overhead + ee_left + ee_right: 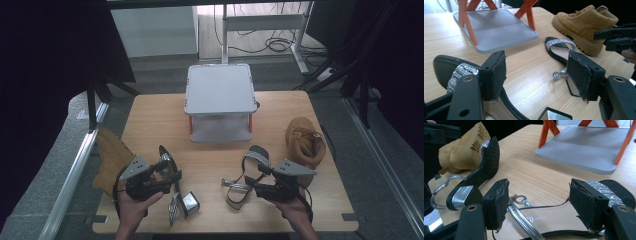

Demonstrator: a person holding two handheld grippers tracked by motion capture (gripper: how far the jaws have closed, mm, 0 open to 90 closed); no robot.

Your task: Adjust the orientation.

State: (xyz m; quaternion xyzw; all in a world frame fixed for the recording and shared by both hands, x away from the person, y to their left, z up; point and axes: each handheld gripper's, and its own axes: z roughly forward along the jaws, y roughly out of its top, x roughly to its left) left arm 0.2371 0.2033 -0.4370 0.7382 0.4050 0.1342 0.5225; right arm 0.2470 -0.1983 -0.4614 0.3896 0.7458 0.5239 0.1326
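Wood table: grey stand, 2 tan boots, 2 black sandals.

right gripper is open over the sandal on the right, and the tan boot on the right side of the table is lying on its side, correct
Not quite. The tan boot on the right side of the table stands upright on its sole, as the left gripper view shows. The rest holds: the right gripper is open, jaws apart over the sandal without pressing on it.

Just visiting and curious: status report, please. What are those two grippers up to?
Left gripper open over black rhinestone-strap sandal lying on its side. Right gripper open over its flat-lying mate. Nothing gripped. Grey two-tier rack beyond, way unobstructed.
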